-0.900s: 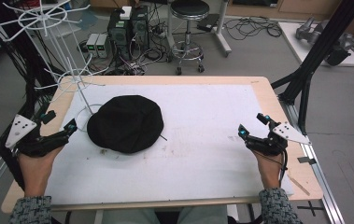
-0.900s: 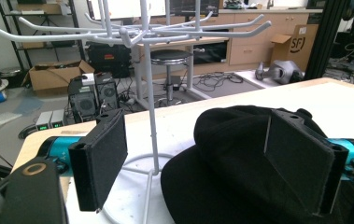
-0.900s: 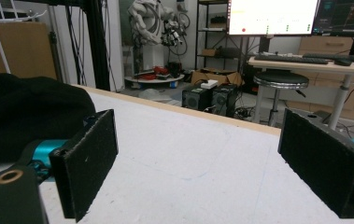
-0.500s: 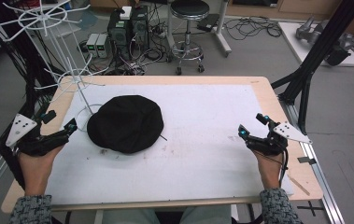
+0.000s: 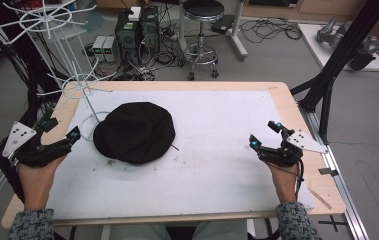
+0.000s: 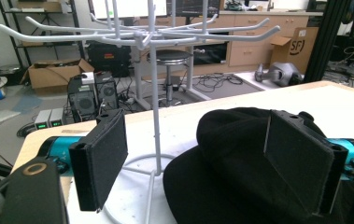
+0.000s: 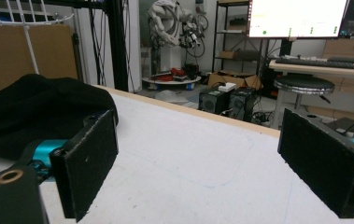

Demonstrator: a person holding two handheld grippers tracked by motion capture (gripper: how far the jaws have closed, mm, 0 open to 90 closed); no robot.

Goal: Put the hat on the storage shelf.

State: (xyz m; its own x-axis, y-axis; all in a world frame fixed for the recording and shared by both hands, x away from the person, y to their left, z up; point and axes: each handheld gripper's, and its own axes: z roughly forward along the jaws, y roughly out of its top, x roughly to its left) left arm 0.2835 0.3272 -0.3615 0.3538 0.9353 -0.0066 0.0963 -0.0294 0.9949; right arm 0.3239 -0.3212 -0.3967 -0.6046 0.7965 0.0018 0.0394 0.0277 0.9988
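Left claw (image 5: 61,131) rests at the desk's (image 5: 217,165) left edge, jaws apart, just beside the black hat (image 5: 134,132). Right claw (image 5: 265,134) also spread wide (well apart from the hat, near the right edge). Hat lies flat, left of centre, touching the white wire rack's (image 5: 77,85) base ring.

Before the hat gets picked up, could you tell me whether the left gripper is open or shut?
Open. The left gripper's two black jaws stand wide apart, with the hat and the white rack showing between them.
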